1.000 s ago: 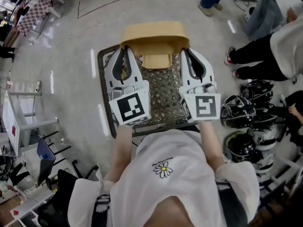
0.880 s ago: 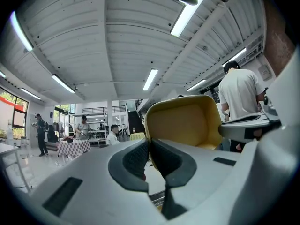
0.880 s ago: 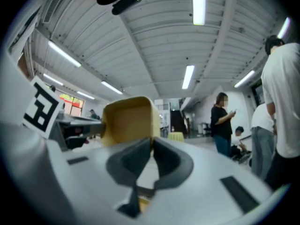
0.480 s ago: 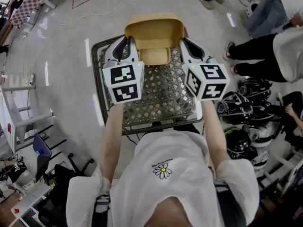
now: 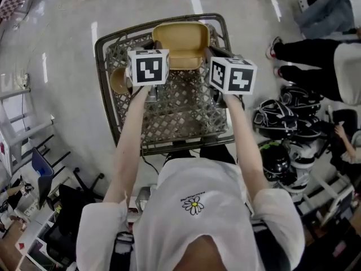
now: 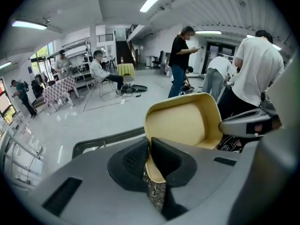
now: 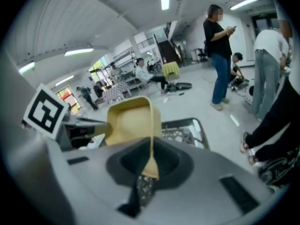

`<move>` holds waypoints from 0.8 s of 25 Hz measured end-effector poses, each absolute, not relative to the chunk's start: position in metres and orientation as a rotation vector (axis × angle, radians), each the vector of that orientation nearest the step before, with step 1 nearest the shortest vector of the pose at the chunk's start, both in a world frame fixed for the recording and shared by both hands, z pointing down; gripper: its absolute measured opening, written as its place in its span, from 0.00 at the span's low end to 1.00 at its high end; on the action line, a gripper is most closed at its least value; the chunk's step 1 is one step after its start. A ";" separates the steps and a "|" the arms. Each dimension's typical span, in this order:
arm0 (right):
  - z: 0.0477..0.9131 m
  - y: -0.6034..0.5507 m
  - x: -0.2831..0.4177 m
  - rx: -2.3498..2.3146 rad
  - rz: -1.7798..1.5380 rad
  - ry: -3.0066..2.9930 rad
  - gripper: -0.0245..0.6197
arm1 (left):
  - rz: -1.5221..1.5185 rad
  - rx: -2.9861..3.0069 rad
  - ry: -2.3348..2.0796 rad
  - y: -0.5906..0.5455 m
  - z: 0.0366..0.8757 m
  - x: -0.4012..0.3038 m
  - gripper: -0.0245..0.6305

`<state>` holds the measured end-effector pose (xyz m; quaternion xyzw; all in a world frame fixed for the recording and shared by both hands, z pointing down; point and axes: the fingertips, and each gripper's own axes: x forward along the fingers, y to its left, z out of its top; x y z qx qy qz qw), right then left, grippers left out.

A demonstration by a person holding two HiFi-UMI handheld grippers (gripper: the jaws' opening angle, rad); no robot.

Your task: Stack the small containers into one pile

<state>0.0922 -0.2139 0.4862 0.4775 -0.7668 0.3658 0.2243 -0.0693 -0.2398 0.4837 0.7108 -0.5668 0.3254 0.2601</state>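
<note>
White daisy-print shirt; left claw and right claw carry black-and-white marker cubes.

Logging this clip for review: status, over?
Left gripper shut on tan container, left wall; right gripper shut on its right wall. Container held over wire basket. No obstruction seen.
</note>
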 end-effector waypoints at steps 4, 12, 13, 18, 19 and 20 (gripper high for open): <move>0.531 -0.213 0.083 1.256 1.105 -2.036 0.10 | 0.958 1.835 -1.492 -0.243 0.530 -0.083 0.10; 0.563 -0.194 0.065 1.204 1.219 -1.904 0.10 | 0.975 1.698 -1.409 -0.220 0.572 -0.097 0.11; 0.565 -0.192 0.063 1.199 1.227 -1.893 0.10 | 0.988 1.681 -1.397 -0.217 0.576 -0.099 0.10; 0.582 -0.189 0.069 1.186 1.273 -1.851 0.10 | 1.012 1.663 -1.355 -0.218 0.594 -0.096 0.11; 0.584 -0.189 0.069 1.188 1.280 -1.844 0.10 | 1.009 1.660 -1.345 -0.218 0.597 -0.094 0.11; 0.586 -0.188 0.069 1.189 1.286 -1.837 0.10 | 1.007 1.653 -1.335 -0.217 0.599 -0.093 0.11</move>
